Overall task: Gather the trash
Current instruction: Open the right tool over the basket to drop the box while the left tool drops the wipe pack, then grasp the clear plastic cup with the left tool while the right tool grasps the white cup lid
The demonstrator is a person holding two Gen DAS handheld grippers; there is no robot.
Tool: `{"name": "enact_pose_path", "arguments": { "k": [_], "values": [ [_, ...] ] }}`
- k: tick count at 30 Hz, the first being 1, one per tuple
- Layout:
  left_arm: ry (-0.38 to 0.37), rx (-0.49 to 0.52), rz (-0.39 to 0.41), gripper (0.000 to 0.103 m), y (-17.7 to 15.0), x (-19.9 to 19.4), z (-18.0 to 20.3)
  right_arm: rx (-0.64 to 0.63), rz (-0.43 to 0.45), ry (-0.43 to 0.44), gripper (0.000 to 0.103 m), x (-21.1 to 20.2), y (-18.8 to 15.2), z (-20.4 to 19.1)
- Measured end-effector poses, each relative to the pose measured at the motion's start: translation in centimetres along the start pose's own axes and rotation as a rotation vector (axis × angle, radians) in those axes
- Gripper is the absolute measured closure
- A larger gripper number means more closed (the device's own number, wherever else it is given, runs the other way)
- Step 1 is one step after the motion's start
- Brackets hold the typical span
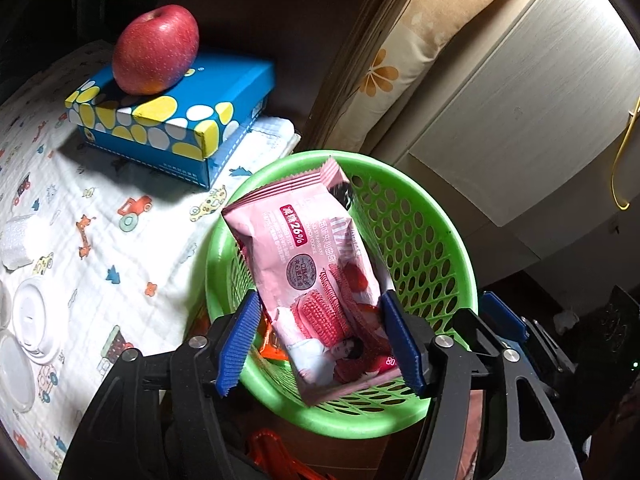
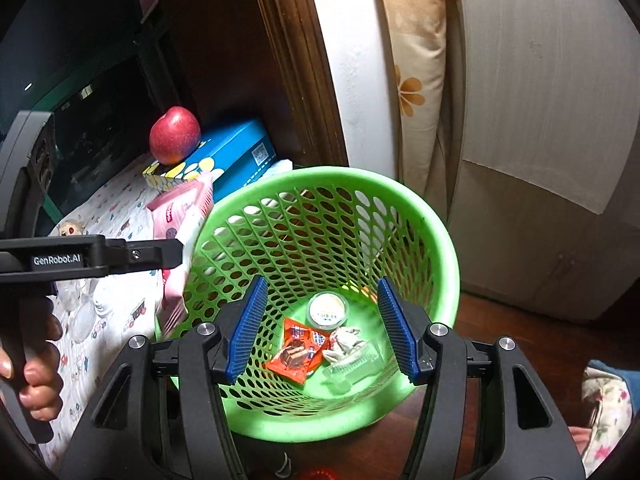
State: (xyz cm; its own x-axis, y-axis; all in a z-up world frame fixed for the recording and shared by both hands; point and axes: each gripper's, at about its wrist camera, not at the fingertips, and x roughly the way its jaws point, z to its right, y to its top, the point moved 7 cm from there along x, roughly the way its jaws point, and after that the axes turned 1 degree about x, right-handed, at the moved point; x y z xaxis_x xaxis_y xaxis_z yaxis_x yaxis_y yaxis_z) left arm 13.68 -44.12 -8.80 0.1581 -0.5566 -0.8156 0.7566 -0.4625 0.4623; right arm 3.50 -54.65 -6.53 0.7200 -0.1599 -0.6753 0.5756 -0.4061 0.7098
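Left gripper (image 1: 320, 340) hangs over the green perforated basket (image 1: 424, 240) with the pink cookie packet (image 1: 316, 276) between its blue ribbed pads (image 1: 236, 344). The right-hand pad touches the packet's edge; the left-hand pad looks to stand a little off it, though from this angle I cannot be sure whether the packet is gripped or let go. The packet is tilted, its lower end down inside the basket, its crimped top end above the rim.

Right gripper (image 2: 324, 328) is poised over the same basket with its jaws apart and nothing between them. Down on the basket floor lie an orange snack wrapper (image 2: 298, 356), a small round lid (image 2: 327, 310), a crumpled paper scrap (image 2: 346, 340) and a clear plastic piece (image 2: 352, 368).

A hand (image 2: 36, 372) holds the left gripper's handle at the edge of the right wrist view. Beside the basket, on a cartoon-print cloth (image 1: 100, 216), sits a blue spotted box (image 1: 172, 120) with a red apple (image 1: 156, 50) on top.
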Motion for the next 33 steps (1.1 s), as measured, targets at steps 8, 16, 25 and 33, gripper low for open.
{"name": "enact_pose_path", "arguments": {
  "k": [8,16,25,33],
  "values": [
    [-0.027,-0.006,0.002,0.026,-0.6,0.0,-0.1,0.007,0.008,-0.002,0.045,-0.4,-0.1,0.2],
    [0.009,-0.033,0.049,0.024,-2.0,-2.7,-2.7,-0.021,0.013,0.024,0.040,-0.7,-0.1,-1.7],
    [0.147,-0.121,0.125,0.024,-4.2,-7.3,-9.8,-0.077,0.005,0.086,0.036,-0.3,-0.2,-6.0],
    [0.289,-0.255,0.181,0.024,-6.2,-11.4,-18.8,-0.141,-0.018,0.145,0.034,0.7,-0.6,-10.9]
  ]
}}
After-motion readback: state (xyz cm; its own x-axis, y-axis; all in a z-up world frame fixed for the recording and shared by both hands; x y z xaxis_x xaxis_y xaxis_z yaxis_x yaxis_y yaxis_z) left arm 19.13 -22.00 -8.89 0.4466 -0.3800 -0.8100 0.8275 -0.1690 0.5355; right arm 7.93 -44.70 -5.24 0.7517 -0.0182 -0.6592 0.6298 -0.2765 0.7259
